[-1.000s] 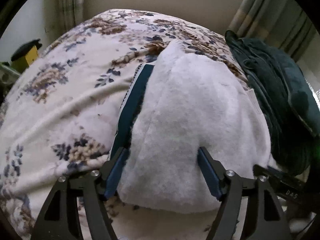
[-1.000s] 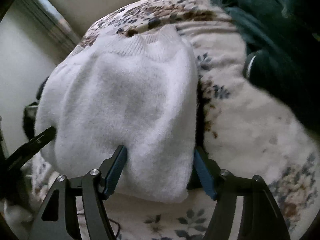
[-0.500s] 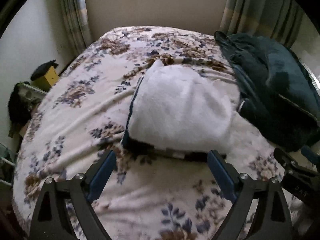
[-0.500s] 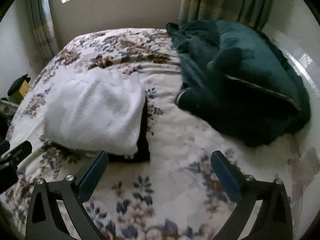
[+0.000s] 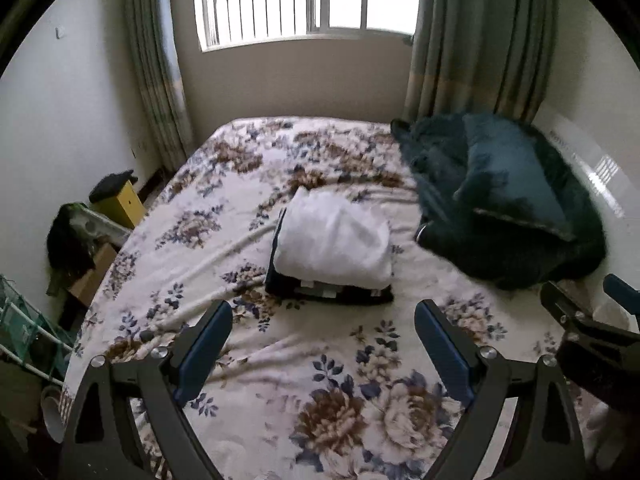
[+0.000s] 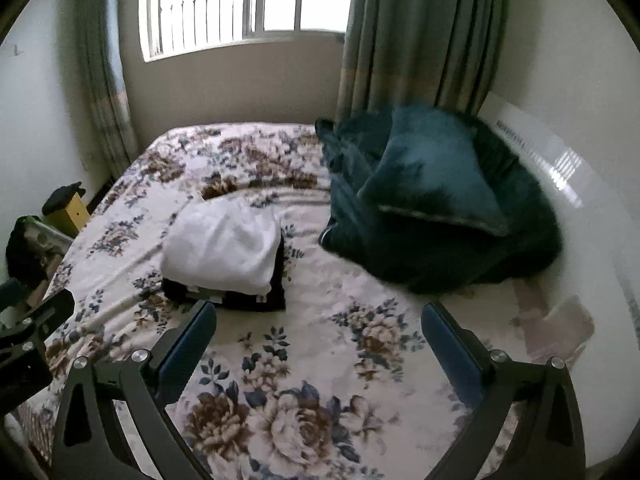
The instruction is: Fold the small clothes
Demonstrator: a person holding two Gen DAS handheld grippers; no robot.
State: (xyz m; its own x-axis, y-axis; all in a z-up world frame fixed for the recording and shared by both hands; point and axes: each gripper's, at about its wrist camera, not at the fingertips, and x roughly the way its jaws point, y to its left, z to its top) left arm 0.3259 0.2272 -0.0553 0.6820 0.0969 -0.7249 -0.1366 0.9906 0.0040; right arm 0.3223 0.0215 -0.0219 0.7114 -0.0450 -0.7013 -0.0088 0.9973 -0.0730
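Observation:
A folded white fluffy garment [image 5: 334,242] lies on top of a folded dark garment [image 5: 332,294] in the middle of the floral bed [image 5: 224,240]. The same stack shows in the right wrist view, white piece [image 6: 224,246] over dark piece [image 6: 256,300]. My left gripper [image 5: 324,344] is open and empty, held well back above the bed's near part. My right gripper [image 6: 318,340] is open and empty, also well back from the stack. The right gripper's body shows at the left view's right edge [image 5: 588,328].
A dark green blanket and cushion [image 5: 504,200] lie heaped on the bed's right side, also in the right wrist view [image 6: 432,200]. A yellow box [image 5: 122,200], dark bags and a green rack [image 5: 24,324] stand left of the bed. Window and curtains are behind.
Both grippers have let go of the white garment, opened wider and pulled far back and up from the stack. The folded stack stays in place on the bed.

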